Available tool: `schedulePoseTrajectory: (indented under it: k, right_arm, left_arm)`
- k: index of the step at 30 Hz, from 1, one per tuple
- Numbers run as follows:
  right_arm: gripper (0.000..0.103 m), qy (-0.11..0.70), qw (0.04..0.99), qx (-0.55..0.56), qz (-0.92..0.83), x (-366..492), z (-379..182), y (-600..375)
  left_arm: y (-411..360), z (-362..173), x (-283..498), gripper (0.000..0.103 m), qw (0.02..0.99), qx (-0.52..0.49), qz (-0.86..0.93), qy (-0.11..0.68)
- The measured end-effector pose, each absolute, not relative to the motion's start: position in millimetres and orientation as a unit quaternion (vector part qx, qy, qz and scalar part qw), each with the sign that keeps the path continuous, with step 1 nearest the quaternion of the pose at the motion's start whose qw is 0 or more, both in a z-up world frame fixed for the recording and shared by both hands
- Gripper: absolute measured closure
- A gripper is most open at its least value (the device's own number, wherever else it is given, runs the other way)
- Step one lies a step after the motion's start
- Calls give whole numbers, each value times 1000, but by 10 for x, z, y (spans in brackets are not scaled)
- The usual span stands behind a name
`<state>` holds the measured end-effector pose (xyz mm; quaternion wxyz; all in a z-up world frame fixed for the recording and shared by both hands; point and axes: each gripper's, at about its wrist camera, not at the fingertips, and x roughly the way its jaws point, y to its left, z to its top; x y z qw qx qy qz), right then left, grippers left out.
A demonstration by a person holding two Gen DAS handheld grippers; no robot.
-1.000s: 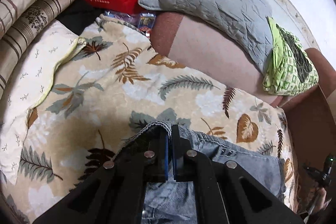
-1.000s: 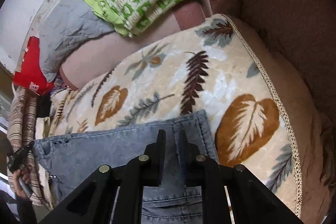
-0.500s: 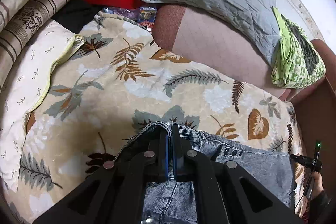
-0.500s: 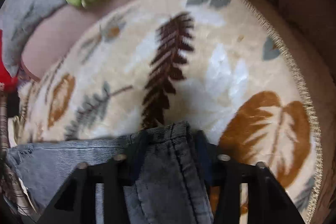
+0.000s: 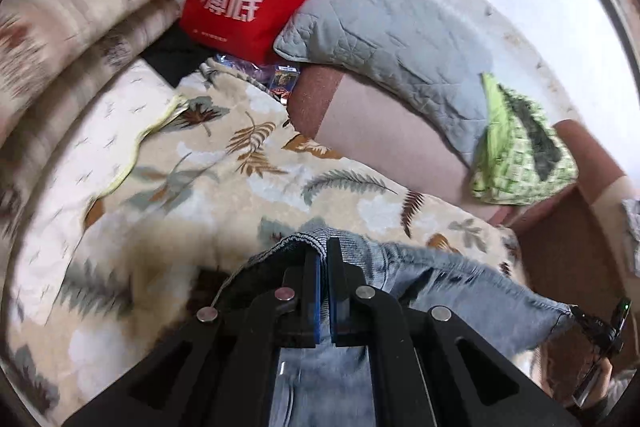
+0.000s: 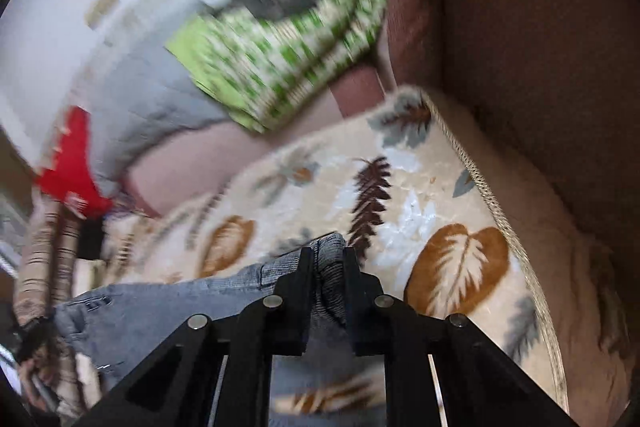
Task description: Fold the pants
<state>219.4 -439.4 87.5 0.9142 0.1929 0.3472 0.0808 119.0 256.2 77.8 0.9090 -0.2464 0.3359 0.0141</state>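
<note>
I've got the pants (image 5: 440, 283) pinched in both: left gripper (image 5: 323, 259) clamped on one edge, right gripper (image 6: 328, 263) jaws just closed on a bunched corner, above the leaf blanket (image 6: 440, 195).

The pants (image 5: 472, 287) are faded blue-grey denim, stretched in a taut band between the left gripper (image 5: 323, 247) and the right gripper (image 6: 328, 253). Each gripper pinches a bunched edge of denim, and the rest hangs below both grippers.
</note>
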Motion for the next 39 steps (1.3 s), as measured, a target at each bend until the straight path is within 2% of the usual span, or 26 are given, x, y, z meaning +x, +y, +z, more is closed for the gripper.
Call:
schedulePoseTrajectory:
  k: [3, 6, 7, 10, 11, 12, 13, 15, 19, 24, 26, 27, 28, 30, 34, 36, 38, 39]
  right_arm:
    - [89, 324, 917, 212, 96, 1485, 817, -4533]
    - [86, 345, 907, 226, 84, 806, 335, -4655]
    - [84, 356, 905, 222, 76, 684, 159, -4666]
    - [75, 471, 847, 239, 63, 413, -660, -4733]
    - [73, 476, 832, 278, 60, 312, -763, -4826]
    - [57, 448, 834, 314, 64, 191, -710, -4938]
    - [32, 423, 842, 331, 54, 93, -609, -5025]
    - [26, 387, 861, 330, 30, 16, -373, -5118]
    - [26, 395, 863, 309, 63, 310, -166, -4981]
    - [29, 473, 842, 246, 81, 1020, -389, -4579]
    - [49, 513, 827, 222, 69, 1299, -570, -4470]
    - [77, 531, 817, 217, 65, 1347, -671, -4454]
    - [83, 537, 816, 207, 59, 1401, -697, -4427]
    - [84, 530, 830, 164, 62, 1438, -589, -4337]
    - [84, 459, 882, 103, 40, 1386, -125, -4248]
    - [79, 462, 881, 95, 31, 1434, -217, -4220]
    - [78, 498, 866, 47, -3, 1604, -497, -4175]
    - [70, 516, 856, 33, -21, 1623, -633, -4187]
  left_arm:
    - [2700, 534, 558, 100, 903, -264, 3, 338]
    - [2696, 129, 50, 98, 890, -267, 1, 369]
    - [2699, -106, -66, 96, 876, -258, 8, 407]
    - [2776, -527, -291, 96, 838, -263, 41, 476]
    - [2803, -537, -341, 96, 835, -268, 52, 479]
    - [2815, -472, -400, 96, 839, -267, 60, 471]
    - [2793, -376, -411, 95, 847, -256, 65, 462]
    - [2669, -142, -374, 91, 866, -224, 70, 441]
    - [2179, 129, -139, 64, 896, -169, 31, 410]
    - [1707, -263, 175, 63, 887, -89, 44, 452]
    - [1706, -543, 226, 63, 871, -82, 57, 482]
    - [1746, -669, 221, 60, 864, -86, 63, 492]
    - [1782, -690, 183, 58, 871, -92, 61, 479]
    - [1789, -659, 147, 55, 871, -93, 60, 478]
    - [1793, -683, 159, 53, 872, -87, 59, 477]
    - [1785, -687, 147, 51, 874, -84, 62, 475]
    - [1809, -695, 161, 47, 873, -86, 66, 475]
    - [1812, -694, 158, 47, 873, -86, 66, 475]
